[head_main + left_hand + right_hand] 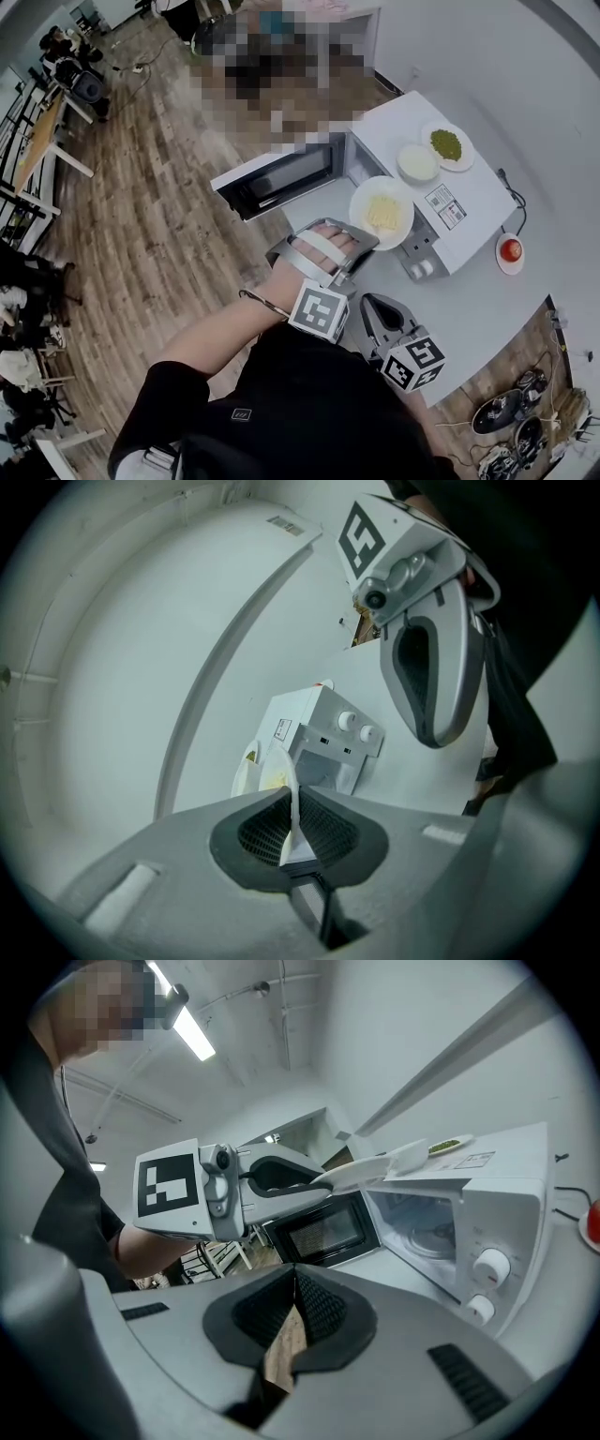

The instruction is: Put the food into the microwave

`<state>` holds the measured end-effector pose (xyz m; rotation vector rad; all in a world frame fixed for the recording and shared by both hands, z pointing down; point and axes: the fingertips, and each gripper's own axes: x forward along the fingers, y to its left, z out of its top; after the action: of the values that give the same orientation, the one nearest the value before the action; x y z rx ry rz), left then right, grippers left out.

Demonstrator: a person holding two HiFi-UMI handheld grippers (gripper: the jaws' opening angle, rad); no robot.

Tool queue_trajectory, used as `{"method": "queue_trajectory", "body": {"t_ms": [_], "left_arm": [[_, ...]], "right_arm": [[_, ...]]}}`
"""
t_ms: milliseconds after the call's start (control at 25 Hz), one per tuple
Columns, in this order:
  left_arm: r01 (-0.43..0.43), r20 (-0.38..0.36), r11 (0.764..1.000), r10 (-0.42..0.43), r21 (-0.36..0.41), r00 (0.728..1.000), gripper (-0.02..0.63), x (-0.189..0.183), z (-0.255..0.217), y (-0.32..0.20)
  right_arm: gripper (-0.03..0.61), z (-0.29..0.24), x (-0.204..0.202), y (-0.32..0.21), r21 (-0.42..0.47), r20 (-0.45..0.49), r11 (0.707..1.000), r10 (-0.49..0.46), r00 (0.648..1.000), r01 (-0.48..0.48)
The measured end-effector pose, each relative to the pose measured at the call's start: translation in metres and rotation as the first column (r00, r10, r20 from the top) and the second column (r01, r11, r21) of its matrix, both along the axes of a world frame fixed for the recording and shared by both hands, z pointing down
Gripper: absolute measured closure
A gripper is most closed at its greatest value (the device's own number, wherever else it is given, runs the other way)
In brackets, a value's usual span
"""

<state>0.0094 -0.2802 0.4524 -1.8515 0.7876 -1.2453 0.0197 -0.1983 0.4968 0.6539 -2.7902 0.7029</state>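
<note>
Dark-windowed microwave door (pixel 281 178): swung open, left of the white microwave oven (pixel 398 122).
Left gripper (pixel 292 829): closed on the rim of the round white plate (pixel 362 201).
Yellow food (pixel 382 214): on that plate, held outside the oven at its open front.
Right gripper (pixel 294 1290): closed with nothing between its jaws, just beside the left gripper, above the white desk (pixel 487 300).

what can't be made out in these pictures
- Food on the plate: too small to name in the head view; edge-on in the left gripper view.
- Microwave cavity: hidden under its own top in the head view.
- Red thing right of the microwave: too small, head view.
- Whatever stands beyond the microwave door: mosaic patch, head view.
</note>
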Motion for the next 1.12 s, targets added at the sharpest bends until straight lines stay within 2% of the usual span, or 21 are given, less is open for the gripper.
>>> {"method": "queue_trajectory", "body": {"t_ms": [280, 400, 560, 720, 840, 1000, 1120], "left_arm": [[-0.026, 0.035, 0.997, 0.028, -0.068, 0.999, 0.584, -0.013, 0.032, 0.005], [-0.03, 0.058, 0.998, 0.033, -0.059, 0.998, 0.584, -0.021, 0.046, -0.003], [-0.035, 0.1, 0.999, 0.035, -0.004, 0.994, 0.584, -0.031, 0.062, -0.02], [-0.049, 0.103, 0.999, 0.048, 0.015, 0.994, 0.584, -0.036, 0.086, -0.039], [-0.072, 0.093, 0.997, 0.069, 0.022, 0.993, 0.584, -0.033, 0.107, -0.054], [-0.126, 0.136, 0.99, 0.118, 0.057, 0.984, 0.583, -0.023, 0.134, -0.07], [-0.143, 0.124, 0.989, 0.136, 0.042, 0.983, 0.583, -0.02, 0.15, -0.085]], "right_arm": [[0.563, 0.024, 0.003, -0.022, -0.023, -0.042, 0.999, 0.044, 0.998, -0.045], [0.563, 0.03, 0.006, -0.038, -0.019, -0.067, 0.998, 0.063, 0.996, -0.065], [0.563, 0.039, 0.006, -0.047, -0.026, -0.109, 0.997, 0.069, 0.992, -0.073], [0.563, 0.055, -0.002, -0.046, -0.053, -0.137, 0.995, 0.074, 0.988, -0.082], [0.563, 0.069, -0.008, -0.043, -0.087, -0.154, 0.993, 0.07, 0.986, -0.084], [0.563, 0.088, -0.013, -0.042, -0.13, -0.181, 0.988, 0.055, 0.982, -0.079], [0.563, 0.1, -0.015, -0.05, -0.158, -0.186, 0.983, 0.065, 0.98, -0.095]]}}
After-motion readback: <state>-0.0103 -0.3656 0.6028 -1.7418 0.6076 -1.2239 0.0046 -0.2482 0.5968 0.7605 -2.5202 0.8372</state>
